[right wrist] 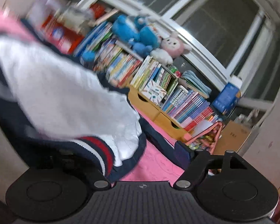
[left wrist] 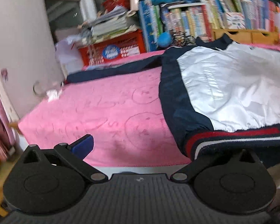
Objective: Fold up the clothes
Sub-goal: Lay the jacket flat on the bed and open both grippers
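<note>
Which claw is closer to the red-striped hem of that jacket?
Right. The hem drapes over one finger of the open right claw. The left claw has its far finger under the hem, the other on pink blanket.

The jacket (left wrist: 224, 93) was navy with a glossy white body panel and a hem ribbed in red, white and navy stripes; the blanket (left wrist: 106, 112) under it was pink with an embossed pattern of faces. Behind stood a red crate (left wrist: 112, 50) with white markings, multicoloured book spines (right wrist: 186, 104), a bright blue plush (right wrist: 136, 31) and a pink-and-white plush (right wrist: 171, 46).
</note>
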A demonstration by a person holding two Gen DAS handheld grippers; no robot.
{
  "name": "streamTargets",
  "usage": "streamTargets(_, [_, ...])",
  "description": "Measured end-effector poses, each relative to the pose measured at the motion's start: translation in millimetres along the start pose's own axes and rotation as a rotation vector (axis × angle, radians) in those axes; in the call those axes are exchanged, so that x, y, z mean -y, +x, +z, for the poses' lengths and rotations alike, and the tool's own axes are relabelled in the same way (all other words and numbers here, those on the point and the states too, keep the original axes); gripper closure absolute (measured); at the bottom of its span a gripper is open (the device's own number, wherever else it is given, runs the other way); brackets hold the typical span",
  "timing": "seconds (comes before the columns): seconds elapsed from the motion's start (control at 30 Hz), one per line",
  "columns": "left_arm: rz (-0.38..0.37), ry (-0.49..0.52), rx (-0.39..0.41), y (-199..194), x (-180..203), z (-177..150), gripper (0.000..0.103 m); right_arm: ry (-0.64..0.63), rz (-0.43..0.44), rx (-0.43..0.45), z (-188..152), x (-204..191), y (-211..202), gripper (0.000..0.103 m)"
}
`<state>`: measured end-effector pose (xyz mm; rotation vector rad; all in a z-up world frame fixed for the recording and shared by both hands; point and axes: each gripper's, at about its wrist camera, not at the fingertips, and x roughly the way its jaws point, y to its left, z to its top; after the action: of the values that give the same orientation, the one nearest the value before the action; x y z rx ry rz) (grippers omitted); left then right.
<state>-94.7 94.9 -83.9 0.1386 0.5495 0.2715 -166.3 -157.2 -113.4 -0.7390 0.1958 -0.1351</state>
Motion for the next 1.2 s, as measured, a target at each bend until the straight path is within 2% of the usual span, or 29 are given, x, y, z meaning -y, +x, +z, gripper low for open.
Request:
streamTargets(0.07, [-0.028,-0.015,-0.008,0.3,-3.2,0.8,0.000,-0.036,-0.023,-0.042,-13.8,-1.3,3.0,0.019])
streamTargets(0.17, [-0.025,0.029,0.007,-2.0,2.2,0.9,0.000,0.026,-0.010,-0.085,-23.2,12.1,-1.2,0.018])
streamTargets(0.23, [-0.018,0.060,0.017,-3.2,5.4,0.5,0.000,0.079,0.009,-0.084,-16.0,22.4,-7.0,0.018])
streamTargets(0.37, [-0.036,0.071,0.014,-1.3,0.3,-2.5,0.000,0.228,0.263,-0.031,-4.4,45.4,-17.5,0.017])
streamTargets(0.4, [-0.051,0.070,0.018,-2.2,-1.2,-3.9,0.000,0.225,0.293,-0.040,-5.5,45.0,-16.6,0.017])
streamTargets(0.5, [-0.096,0.066,0.029,-5.0,-5.7,-8.0,0.000,0.112,0.262,-0.117,-18.7,28.8,-8.2,0.014])
streamTargets(0.57, [-0.140,0.096,0.034,-9.6,-7.4,-7.9,0.000,0.081,0.279,-0.142,-23.8,24.1,-7.4,0.014])
streamTargets(0.7, [-0.238,0.236,0.092,-34.5,-24.0,-5.6,0.000,0.010,0.418,-0.158,-24.0,36.6,-19.7,0.009])
streamTargets(0.8, [-0.279,0.319,0.136,-56.0,-41.2,-3.2,0.000,-0.026,0.480,-0.185,-27.3,66.4,-29.8,0.008])
streamTargets(0.87, [-0.306,0.332,0.173,-67.5,-47.6,8.7,0.000,0.039,0.479,-0.162,-23.1,90.5,-31.8,0.008])
streamTargets(0.93, [-0.369,0.301,0.232,-74.3,-51.6,28.1,0.000,0.144,0.466,-0.118,-15.9,114.3,-30.9,0.006])
streamTargets(0.97, [-0.408,0.277,0.265,-76.8,-53.0,38.9,0.000,0.235,0.449,-0.079,-9.1,123.2,-24.5,0.002])
streamTargets(1.03, [-0.484,0.218,0.321,-78.7,-54.1,59.3,0.000,0.410,0.424,-0.009,4.2,137.3,-9.4,0.001])
streamTargets(1.1, [-0.555,0.117,0.349,-68.6,-49.1,75.3,0.000,0.542,0.448,0.030,17.7,131.8,16.3,0.002])
streamTargets(1.13, [-0.579,0.071,0.350,-60.9,-44.6,82.4,0.000,0.567,0.457,0.049,26.5,121.7,29.5,0.004])
streamTargets(1.2, [-0.546,0.014,0.317,-35.0,-23.5,91.6,0.000,0.576,0.486,0.065,45.4,93.0,58.5,0.010])
